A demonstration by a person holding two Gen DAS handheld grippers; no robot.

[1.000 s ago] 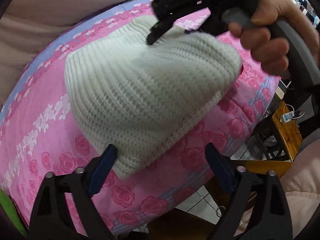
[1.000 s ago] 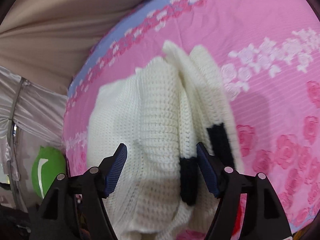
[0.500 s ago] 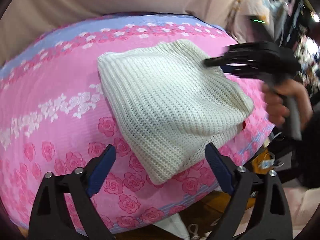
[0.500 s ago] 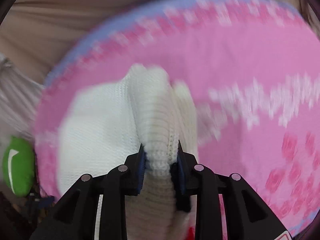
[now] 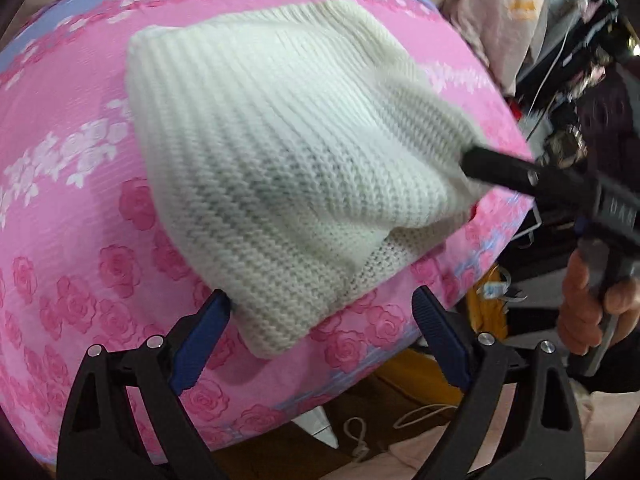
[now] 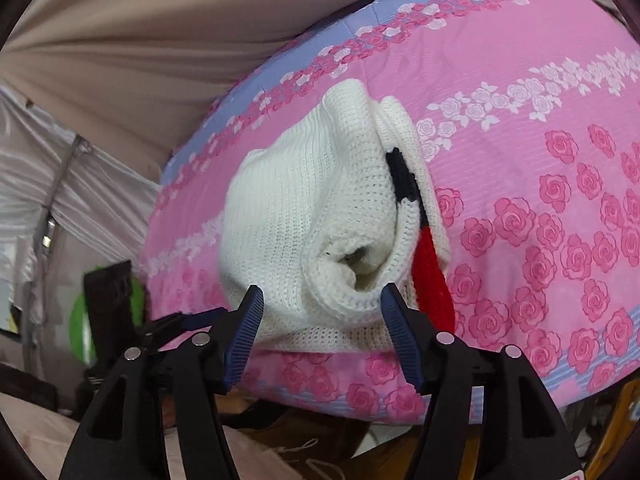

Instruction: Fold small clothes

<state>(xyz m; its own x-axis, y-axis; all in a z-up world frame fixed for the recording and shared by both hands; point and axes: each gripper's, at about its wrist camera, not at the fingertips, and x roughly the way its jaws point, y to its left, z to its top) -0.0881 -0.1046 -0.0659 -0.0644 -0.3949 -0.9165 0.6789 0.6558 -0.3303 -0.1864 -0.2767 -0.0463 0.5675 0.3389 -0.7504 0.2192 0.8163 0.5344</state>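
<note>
A white knit garment (image 5: 280,160) lies folded on a pink rose-print cushion (image 5: 80,240). My left gripper (image 5: 320,312) stands open near the cushion's front edge, with the garment's near corner lying loose between its fingers. In the right wrist view the garment (image 6: 300,208) shows a rolled fold with a black and red trim (image 6: 430,268) along its right side. My right gripper (image 6: 322,308) has its jaws opening; the fold sits between them and the pads do not press on it. From the left wrist view, the right gripper's finger (image 5: 500,172) reaches the garment's right edge, with a hand (image 5: 592,300) on the handle.
The cushion (image 6: 540,160) ends just below both grippers. Beige fabric (image 6: 120,40) hangs behind it. A green object (image 6: 78,328) sits low on the left. Clutter (image 5: 580,40) and a yellow wooden piece (image 5: 484,316) stand to the right, with cords (image 5: 360,436) on the floor.
My right gripper, shut on the garment's fold half a second ago, has spread its jaws and let it go. The left gripper has swung round and its jaws have widened. The garment lies folded over.
</note>
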